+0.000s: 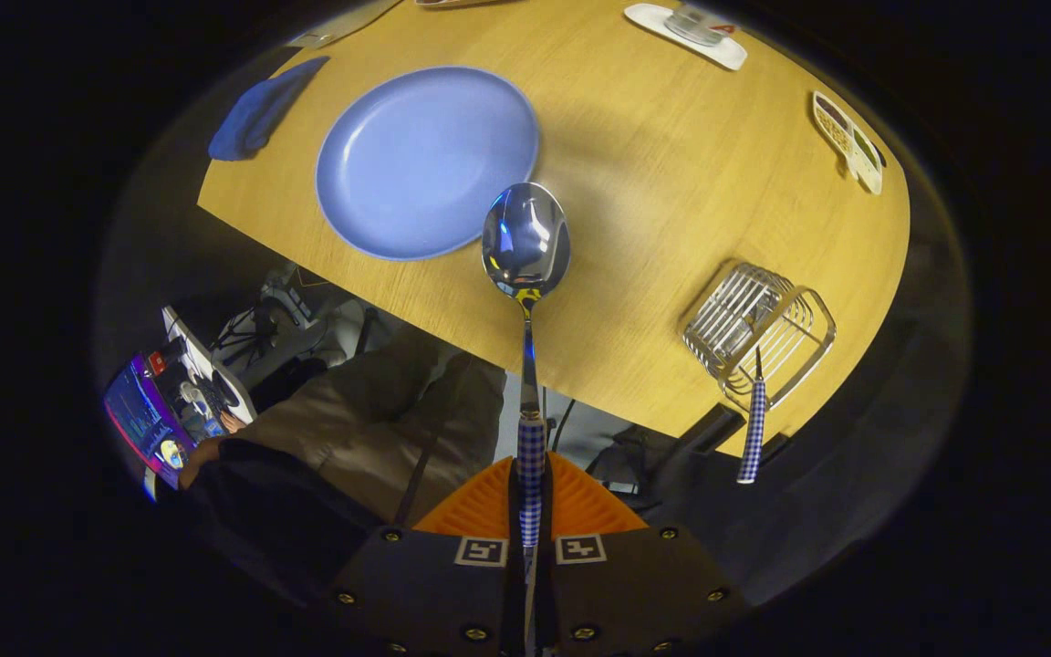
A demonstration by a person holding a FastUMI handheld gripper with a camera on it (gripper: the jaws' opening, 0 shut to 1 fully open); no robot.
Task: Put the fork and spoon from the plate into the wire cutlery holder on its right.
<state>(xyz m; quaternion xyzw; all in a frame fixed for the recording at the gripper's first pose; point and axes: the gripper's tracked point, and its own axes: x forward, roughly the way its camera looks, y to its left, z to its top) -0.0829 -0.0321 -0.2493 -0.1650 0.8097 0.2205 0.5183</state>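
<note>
A wooden table (671, 182) is bearing an empty blue plate (427, 162) and, well to its right, a wire cutlery holder (756, 330) containing a checked-handled fork (752, 429). The gripper (530, 497) is pinching a spoon (525, 239) by its checked handle, fingers closed tight.
</note>
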